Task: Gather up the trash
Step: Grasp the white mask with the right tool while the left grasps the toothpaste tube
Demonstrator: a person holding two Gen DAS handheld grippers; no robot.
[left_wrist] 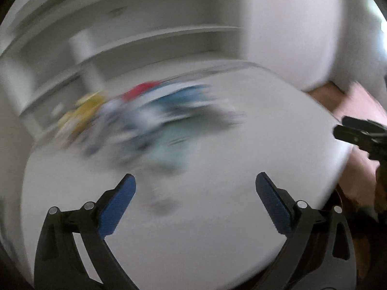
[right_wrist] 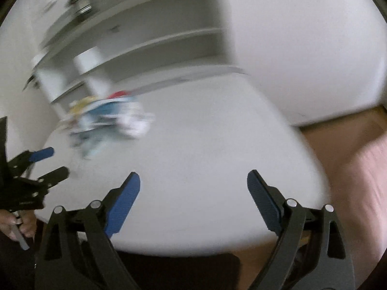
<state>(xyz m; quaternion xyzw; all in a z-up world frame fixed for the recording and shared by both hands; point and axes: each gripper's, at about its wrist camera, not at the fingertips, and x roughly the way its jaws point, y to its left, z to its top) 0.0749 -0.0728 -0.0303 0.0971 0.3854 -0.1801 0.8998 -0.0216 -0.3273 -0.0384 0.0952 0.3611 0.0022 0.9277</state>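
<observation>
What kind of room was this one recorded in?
Probably a room in a home, though blur limits certainty: a white table holding a heap of colourful litter, white open shelving behind it, and a wooden floor beside it.

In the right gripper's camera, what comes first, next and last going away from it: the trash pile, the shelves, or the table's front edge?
From the right gripper:
1. Table's front edge, just below its fingers.
2. Trash pile, far left on the table.
3. Shelves, behind the table, upper left.

White table is carrying a blurred heap of trash sitting toward its far left side, with red, yellow, blue and white pieces.
</observation>
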